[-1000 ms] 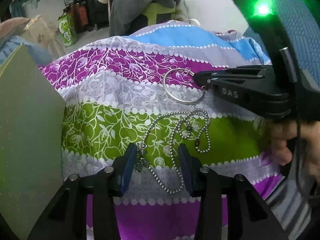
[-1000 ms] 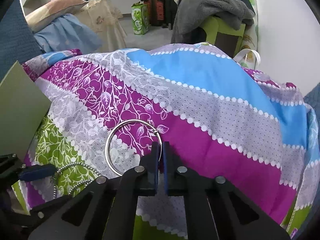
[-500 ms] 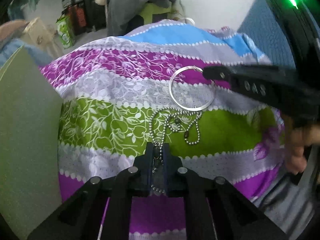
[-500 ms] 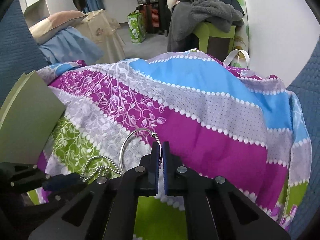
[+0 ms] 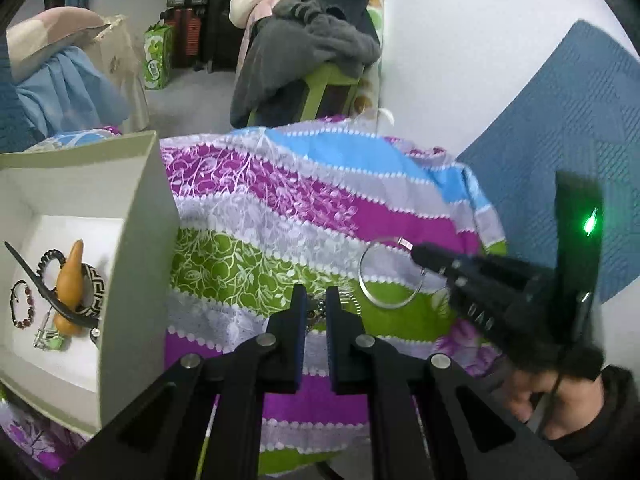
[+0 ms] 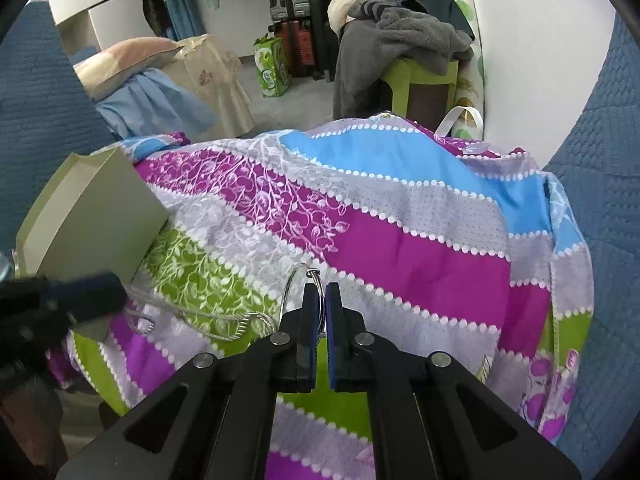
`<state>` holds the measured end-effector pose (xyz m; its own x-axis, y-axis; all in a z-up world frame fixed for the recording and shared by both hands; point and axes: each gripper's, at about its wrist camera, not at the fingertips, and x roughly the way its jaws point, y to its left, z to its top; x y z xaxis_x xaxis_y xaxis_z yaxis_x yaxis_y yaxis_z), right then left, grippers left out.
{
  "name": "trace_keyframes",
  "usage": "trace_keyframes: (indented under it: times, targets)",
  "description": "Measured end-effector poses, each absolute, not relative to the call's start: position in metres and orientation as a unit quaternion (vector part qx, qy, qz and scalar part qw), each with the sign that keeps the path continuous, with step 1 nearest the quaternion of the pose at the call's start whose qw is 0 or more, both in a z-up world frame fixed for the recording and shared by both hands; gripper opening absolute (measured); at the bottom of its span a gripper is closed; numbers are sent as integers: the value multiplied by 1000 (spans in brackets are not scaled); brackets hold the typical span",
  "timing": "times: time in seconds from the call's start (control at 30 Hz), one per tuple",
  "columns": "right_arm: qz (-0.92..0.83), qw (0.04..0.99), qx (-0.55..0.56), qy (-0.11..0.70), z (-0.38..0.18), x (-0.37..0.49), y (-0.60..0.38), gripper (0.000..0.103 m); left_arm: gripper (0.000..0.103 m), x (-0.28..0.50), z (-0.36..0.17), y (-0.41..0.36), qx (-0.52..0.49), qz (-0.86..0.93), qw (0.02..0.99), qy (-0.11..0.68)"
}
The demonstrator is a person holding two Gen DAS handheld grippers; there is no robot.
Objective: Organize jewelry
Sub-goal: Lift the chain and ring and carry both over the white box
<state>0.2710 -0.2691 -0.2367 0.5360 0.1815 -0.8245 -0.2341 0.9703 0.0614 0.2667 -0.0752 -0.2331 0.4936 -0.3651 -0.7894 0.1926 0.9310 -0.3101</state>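
With the left gripper point(image 5: 316, 300) clamped on the chain point(image 6: 224, 326) and the right gripper point(image 6: 320, 304) clamped on the bangle point(image 5: 390, 276), both right of the box point(image 5: 132, 264), the dangling chain could snag the box wall.

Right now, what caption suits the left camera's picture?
Left gripper pinches a bead chain beside an open box of jewelry.

The left tongs point(image 5: 316, 304) have been closed on the silver ball-chain necklace point(image 6: 208, 320) and raised; the thin silver hoop bangle point(image 5: 390, 276) has been lifted by the right tongs point(image 6: 320, 300).
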Motion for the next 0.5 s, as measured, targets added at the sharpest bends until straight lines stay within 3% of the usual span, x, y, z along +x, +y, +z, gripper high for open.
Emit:
trace_keyframes:
  times: [0.5]
  targets:
    - [85,887,-10,454,-169,237,-256,2,6,260,-156,-49,-110,-163,868,457]
